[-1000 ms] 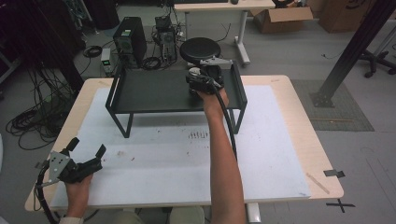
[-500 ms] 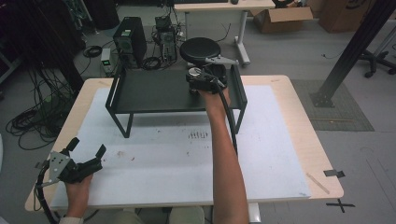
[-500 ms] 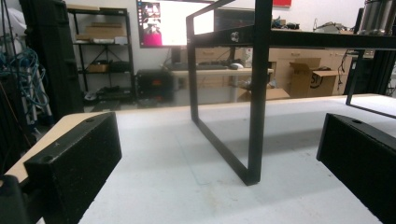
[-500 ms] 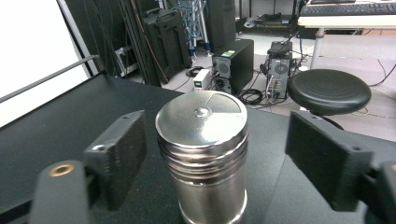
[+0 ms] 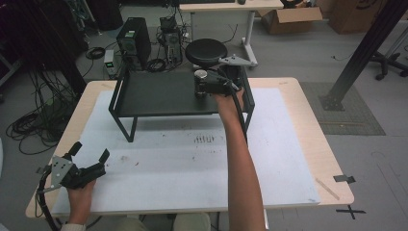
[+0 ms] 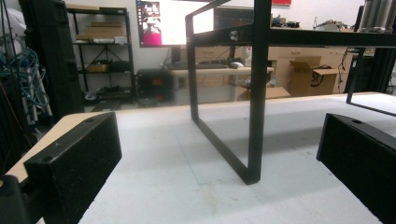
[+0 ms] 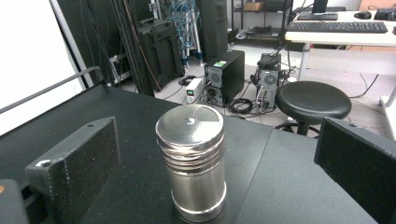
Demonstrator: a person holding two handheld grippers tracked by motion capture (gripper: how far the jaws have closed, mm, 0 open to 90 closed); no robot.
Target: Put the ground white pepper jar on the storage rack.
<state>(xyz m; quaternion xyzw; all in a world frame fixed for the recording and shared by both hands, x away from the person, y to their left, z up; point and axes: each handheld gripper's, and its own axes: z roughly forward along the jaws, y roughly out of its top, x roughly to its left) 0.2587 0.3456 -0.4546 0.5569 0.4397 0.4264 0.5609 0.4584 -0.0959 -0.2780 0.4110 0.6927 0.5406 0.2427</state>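
A steel shaker can [image 7: 191,163] with a screw lid stands upright on the top of a black metal rack [image 7: 289,186]. My right gripper [image 7: 215,140] is open; its jaws have just been opening, and the can stands free between them, touching neither pad. In the high view the can [image 5: 200,74] is near the rack's [image 5: 159,94] back right, with the right gripper [image 5: 201,84] just in front of it. My left gripper [image 5: 90,151] rests open at the table's near left corner with nothing between its jaws. It [image 6: 219,140] faces a leg of the rack [image 6: 259,93].
A white mat [image 5: 183,159] covers most of the wooden table. Behind the table stand a black stool [image 5: 206,50] and a computer tower [image 5: 132,41]. Cables [image 5: 33,125] lie on the floor at the left. A black post [image 5: 365,48] rises at the right.
The right gripper has let go of the can and drawn back a little toward the person. The can stays on the rack. The left gripper has not moved.
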